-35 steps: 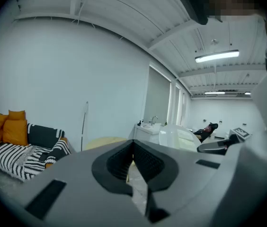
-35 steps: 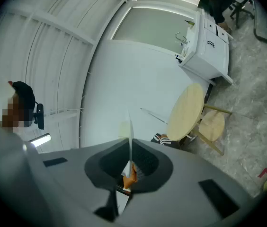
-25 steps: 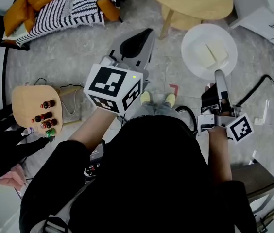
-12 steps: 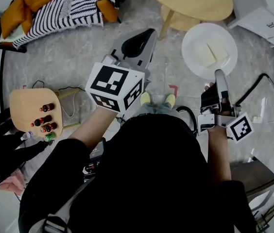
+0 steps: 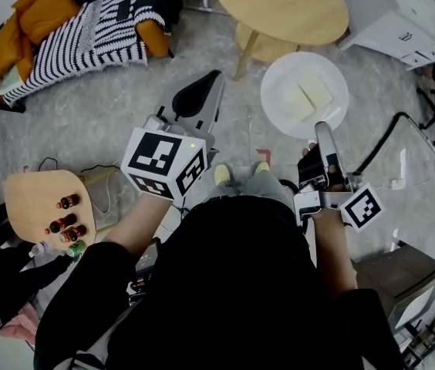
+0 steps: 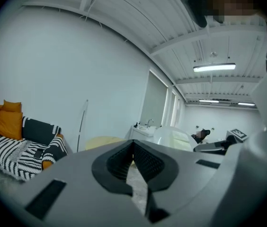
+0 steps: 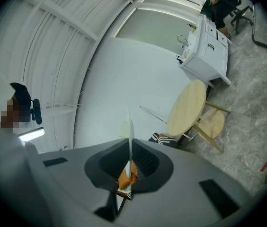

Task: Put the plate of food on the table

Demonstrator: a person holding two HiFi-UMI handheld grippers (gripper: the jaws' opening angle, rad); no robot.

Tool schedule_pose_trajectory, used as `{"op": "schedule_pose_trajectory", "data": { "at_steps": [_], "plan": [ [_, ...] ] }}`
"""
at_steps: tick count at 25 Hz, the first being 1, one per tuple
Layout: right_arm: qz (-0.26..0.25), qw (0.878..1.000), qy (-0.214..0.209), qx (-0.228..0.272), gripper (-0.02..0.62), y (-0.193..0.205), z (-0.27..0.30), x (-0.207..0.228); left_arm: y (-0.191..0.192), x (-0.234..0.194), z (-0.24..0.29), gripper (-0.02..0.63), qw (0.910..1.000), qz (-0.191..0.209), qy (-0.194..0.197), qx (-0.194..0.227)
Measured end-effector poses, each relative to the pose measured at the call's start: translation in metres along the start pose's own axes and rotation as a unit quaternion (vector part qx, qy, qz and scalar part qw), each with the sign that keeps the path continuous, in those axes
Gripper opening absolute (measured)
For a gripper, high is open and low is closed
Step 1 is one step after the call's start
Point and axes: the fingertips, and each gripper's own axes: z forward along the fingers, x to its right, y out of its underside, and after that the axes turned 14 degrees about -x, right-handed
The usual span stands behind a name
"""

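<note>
A white plate with two pale slices of food hangs level over the grey floor, just short of the round wooden table. My right gripper is shut on the plate's near rim. In the right gripper view the plate shows edge-on as a thin white line between the pads of the right gripper, with the table ahead. My left gripper, with its marker cube, is held out to the left of the plate. Nothing is between the jaws of the left gripper, which are shut.
A wooden stool stands partly under the table. A striped blanket with orange cushions lies at the far left. A small wooden stand bearing several bottles is at near left. White cabinets and a black chair frame are on the right.
The head view has shifted, so more of the round table shows and the plate sits lower and further left in the picture. The right gripper keeps its hold on the plate.
</note>
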Motion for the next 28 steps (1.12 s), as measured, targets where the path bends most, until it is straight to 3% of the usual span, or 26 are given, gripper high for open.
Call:
{"op": "schedule_pose_trajectory", "data": {
  "at_steps": [13, 28],
  "plan": [
    [-0.024, 0.999, 0.018, 0.023, 0.02, -0.003, 0.002, -0.02, -0.005, -0.014, -0.008, 0.005, 0.9993, -0.009, 0.03, 0.019],
    [-0.029, 0.999, 0.0, 0.016, 0.02, -0.022, 0.026, -0.014, -0.026, -0.026, 0.003, 0.005, 0.999, -0.008, 0.018, 0.04]
  ]
}}
